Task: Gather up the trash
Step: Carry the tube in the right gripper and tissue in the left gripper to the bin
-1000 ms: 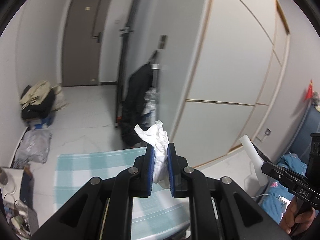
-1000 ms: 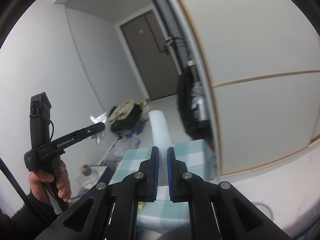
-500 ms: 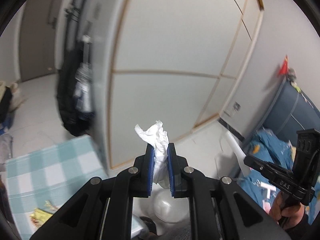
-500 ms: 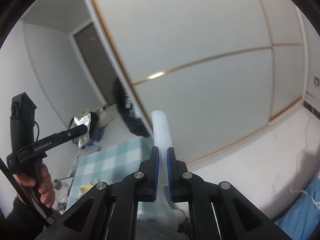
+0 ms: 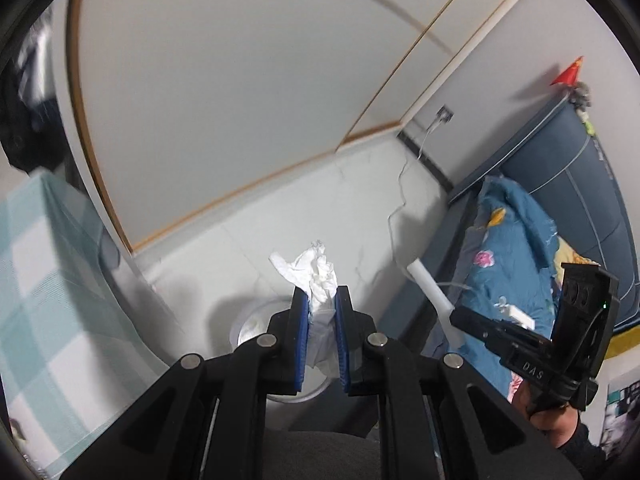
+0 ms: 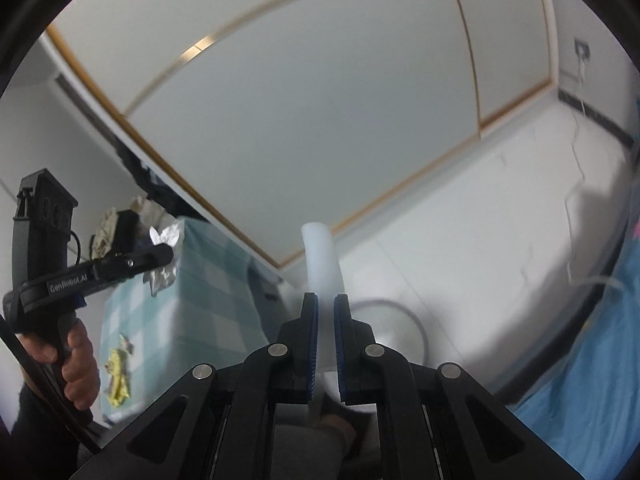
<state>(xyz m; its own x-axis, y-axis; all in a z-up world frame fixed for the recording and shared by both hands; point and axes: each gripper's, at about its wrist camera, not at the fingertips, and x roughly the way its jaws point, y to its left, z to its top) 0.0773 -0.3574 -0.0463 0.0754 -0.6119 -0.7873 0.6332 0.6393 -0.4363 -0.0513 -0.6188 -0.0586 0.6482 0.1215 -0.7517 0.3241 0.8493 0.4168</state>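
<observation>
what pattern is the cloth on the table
A pale teal and white check on the tablecloth, clearest in the right wrist view.

Crumpled white paper tissue (image 5: pixel 318 276), smooth matt foam tube (image 6: pixel 322 258), checked cloth tablecloth (image 6: pixel 208 280), glossy floor (image 5: pixel 320 204)

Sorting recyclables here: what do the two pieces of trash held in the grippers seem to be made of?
The crumpled wad in the left gripper looks like white tissue paper: matte, soft, creased, with ragged edges. The white tube in the right gripper looks like foam or soft plastic: smooth, slightly translucent, evenly round. Which one, the view leaves open.
</observation>
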